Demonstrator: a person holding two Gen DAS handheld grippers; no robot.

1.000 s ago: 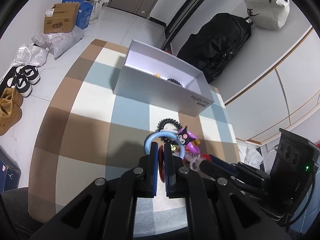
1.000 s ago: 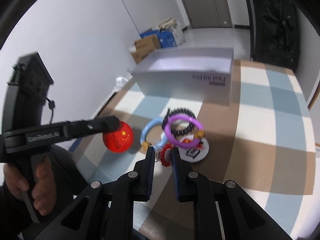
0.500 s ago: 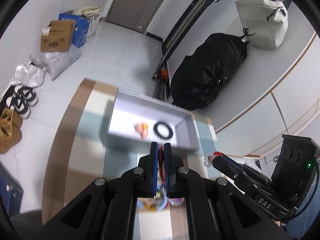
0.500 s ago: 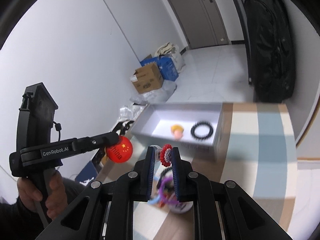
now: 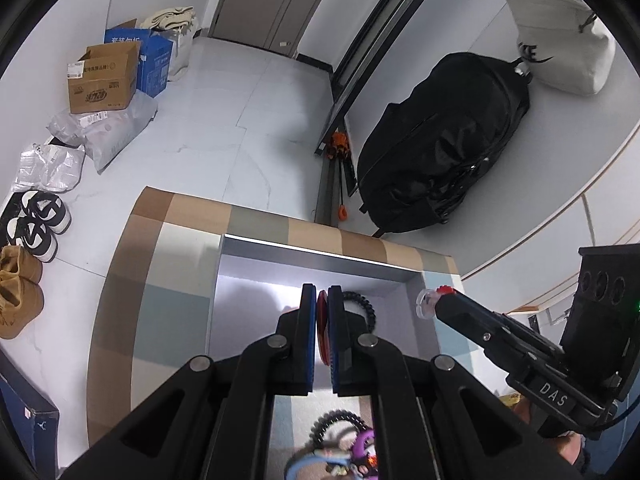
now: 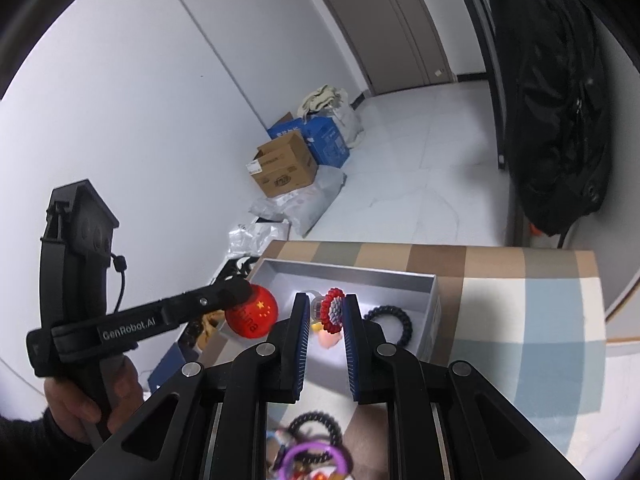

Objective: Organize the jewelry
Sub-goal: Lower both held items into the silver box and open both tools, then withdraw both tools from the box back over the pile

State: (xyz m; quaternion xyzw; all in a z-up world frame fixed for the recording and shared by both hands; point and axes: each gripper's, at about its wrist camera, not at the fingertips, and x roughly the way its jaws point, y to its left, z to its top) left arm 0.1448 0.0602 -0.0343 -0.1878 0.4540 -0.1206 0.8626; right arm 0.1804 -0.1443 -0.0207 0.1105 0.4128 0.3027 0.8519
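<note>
The checked mat (image 5: 168, 280) covers the work surface, brown, cream and pale blue squares, with the white floor beyond its far edge. On the far part of the mat sits the open grey box (image 6: 352, 274), its long side across my view. Inside it, toward the right, lies a black coil band (image 6: 394, 322); a small orange-pink piece (image 6: 330, 338) lies just left of that band, partly hidden behind my right fingers.

My left gripper (image 5: 322, 322) is over the box interior, fingers pressed onto a flat red round badge (image 5: 322, 328), held edge-on. In the right wrist view the badge (image 6: 252, 316) shows yellow stars and dark lettering.

My right gripper (image 6: 326, 320) is over the near wall of the box, pinching a red beaded ring (image 6: 333, 310) with a blue-white centre.

Near me, a blurred pile of remaining jewelry (image 6: 312, 452) lies on the mat: black coil, purple ring, blue ring.
</note>
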